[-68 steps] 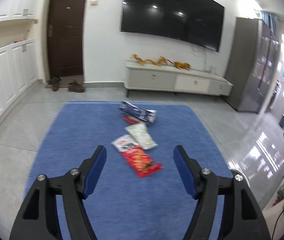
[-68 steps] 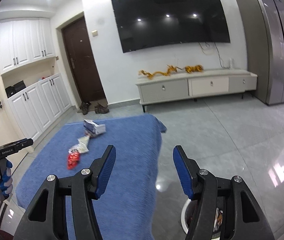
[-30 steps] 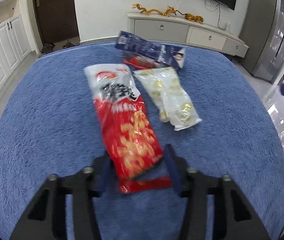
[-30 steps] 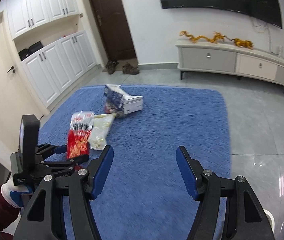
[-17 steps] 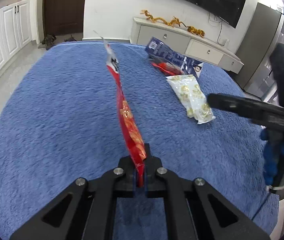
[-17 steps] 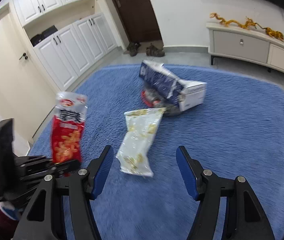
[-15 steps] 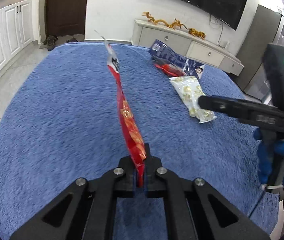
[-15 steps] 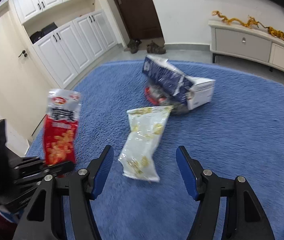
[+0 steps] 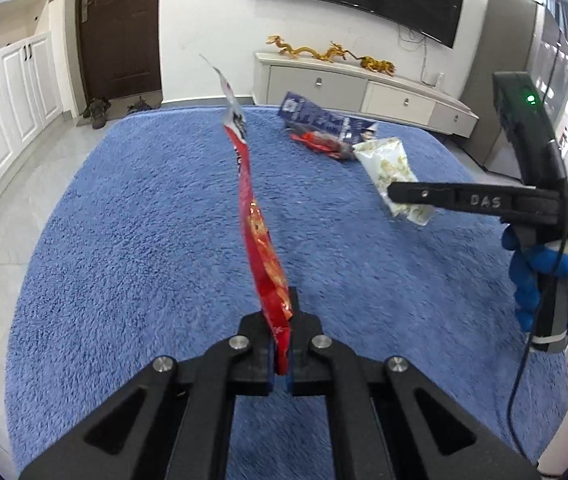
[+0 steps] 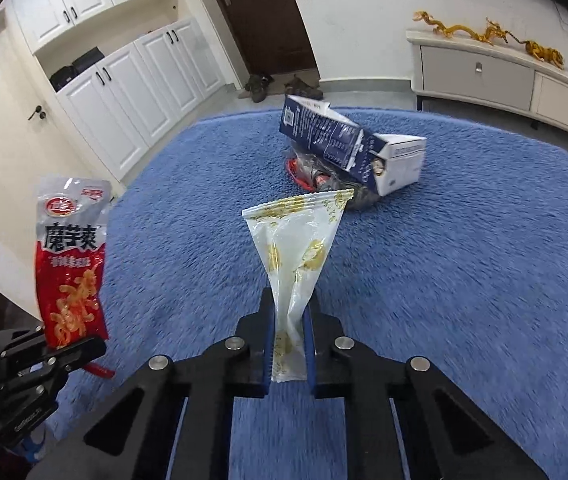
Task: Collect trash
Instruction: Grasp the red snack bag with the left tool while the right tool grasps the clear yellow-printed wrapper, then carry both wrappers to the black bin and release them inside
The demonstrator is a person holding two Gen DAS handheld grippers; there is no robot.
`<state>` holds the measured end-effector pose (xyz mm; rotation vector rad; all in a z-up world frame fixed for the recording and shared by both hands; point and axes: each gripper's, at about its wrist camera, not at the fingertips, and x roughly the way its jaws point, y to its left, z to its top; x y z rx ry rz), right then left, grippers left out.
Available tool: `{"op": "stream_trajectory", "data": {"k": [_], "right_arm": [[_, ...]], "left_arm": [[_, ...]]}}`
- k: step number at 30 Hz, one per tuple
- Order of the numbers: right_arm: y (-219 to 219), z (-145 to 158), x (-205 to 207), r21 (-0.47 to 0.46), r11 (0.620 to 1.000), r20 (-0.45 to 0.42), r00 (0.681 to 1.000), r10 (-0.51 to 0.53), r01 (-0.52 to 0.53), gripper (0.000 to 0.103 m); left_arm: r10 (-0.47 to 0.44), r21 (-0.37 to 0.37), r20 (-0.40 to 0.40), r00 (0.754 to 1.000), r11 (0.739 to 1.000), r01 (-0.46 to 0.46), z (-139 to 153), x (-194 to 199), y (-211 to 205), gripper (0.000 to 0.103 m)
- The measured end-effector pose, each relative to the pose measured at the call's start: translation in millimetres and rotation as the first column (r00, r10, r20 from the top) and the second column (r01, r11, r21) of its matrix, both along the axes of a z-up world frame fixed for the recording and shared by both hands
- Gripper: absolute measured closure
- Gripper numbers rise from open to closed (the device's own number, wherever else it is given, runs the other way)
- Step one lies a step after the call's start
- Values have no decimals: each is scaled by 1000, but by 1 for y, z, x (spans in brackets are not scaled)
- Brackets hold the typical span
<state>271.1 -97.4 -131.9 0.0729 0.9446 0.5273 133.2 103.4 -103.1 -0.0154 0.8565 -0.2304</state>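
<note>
Two grippers: left gripper [image 9: 281, 354] clamps red snack bag [image 9: 257, 236]; right gripper [image 10: 288, 346] closing on white snack bag [image 10: 298, 252].
Rug [image 10: 464, 280]: blue carton [image 10: 348, 148] lies over a red wrapper [image 10: 304, 170].

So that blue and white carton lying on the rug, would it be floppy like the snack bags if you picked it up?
Probably stiffer. The blue and white carton keeps flat panels and corners, though its torn end suggests it would crush easily. It looks open and likely empty, so likely light. It rests tilted on a dark wrapper, so a push might shift both on the blue rug.

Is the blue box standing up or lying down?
Lying down. The blue box rests tipped on its side on the rug, leaning over a dark wrapper.
</note>
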Motion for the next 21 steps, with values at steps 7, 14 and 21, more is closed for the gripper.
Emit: {"op": "stream_trajectory", "data": {"k": [7, 14, 21], "right_arm": [[-41, 44, -48, 21, 999, 69, 997, -38, 37, 92], [-118, 83, -101, 11, 987, 140, 977, -160, 160, 92], [-229, 83, -170, 18, 934, 144, 924, -355, 356, 92]], "left_arm": [[-80, 2, 45, 996, 997, 80, 30, -23, -28, 100], [-225, 35, 88, 970, 974, 223, 59, -46, -87, 100], [-433, 67, 80, 898, 901, 429, 70, -58, -190, 100]]}}
